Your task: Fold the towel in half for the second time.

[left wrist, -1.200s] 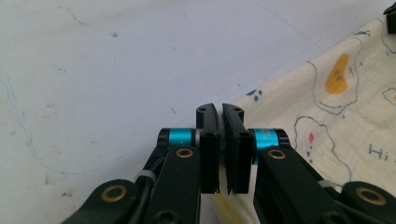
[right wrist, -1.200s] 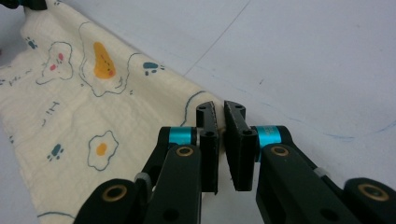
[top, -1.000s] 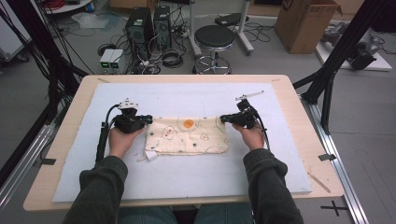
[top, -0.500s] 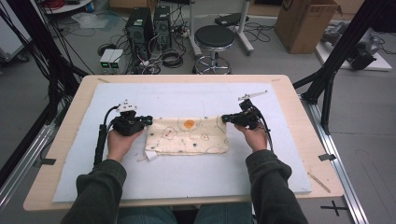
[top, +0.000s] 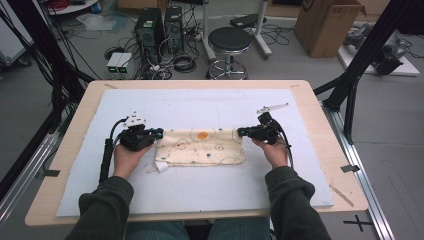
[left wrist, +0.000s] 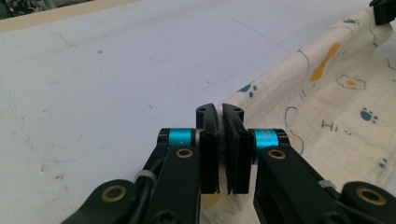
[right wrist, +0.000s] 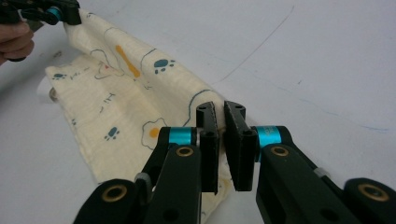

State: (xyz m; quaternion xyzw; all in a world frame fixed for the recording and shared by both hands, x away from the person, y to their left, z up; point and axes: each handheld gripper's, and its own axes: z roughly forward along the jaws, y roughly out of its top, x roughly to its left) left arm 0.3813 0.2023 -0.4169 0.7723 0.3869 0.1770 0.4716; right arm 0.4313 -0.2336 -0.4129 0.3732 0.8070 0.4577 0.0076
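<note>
Cloth: a cream fabric cloth printed with paw marks, fried eggs and an orange shape [top: 200, 147] is laid folded into a long strip on the white mat [top: 200, 105], roughly at the middle of the surface, long axis running left to right. A small white tag [top: 162, 167] is seen at its near left corner.
Far edge: the cloth's far long edge is seen raised off the mat in the left gripper view [left wrist: 327, 84] and in the right gripper view [right wrist: 140, 79]; the near part lies flat.
Left gripper: the black two-jaw gripper with blue rings [top: 155, 133] is held at the cloth's left end, far corner. Jaws clenched on the cloth edge; fabric is seen running in between them in the left gripper view [left wrist: 219, 140].
Right gripper: the matching black gripper [top: 242, 132] is held at the cloth's right end, far corner. Jaws clenched on the cloth; fabric is seen pinched between them in the right gripper view [right wrist: 220, 140].
Hands: the left hand [top: 127, 157] and the right hand [top: 272, 150] are wrapped around the gripper bodies, forearms in dark green sleeves [top: 107, 205].
Surface: a light wooden table top [top: 70, 130] is covered by the white mat.
Other: a grey metal bracket [top: 272, 107] lies on the mat just beyond the right gripper, apart from the cloth.
</note>
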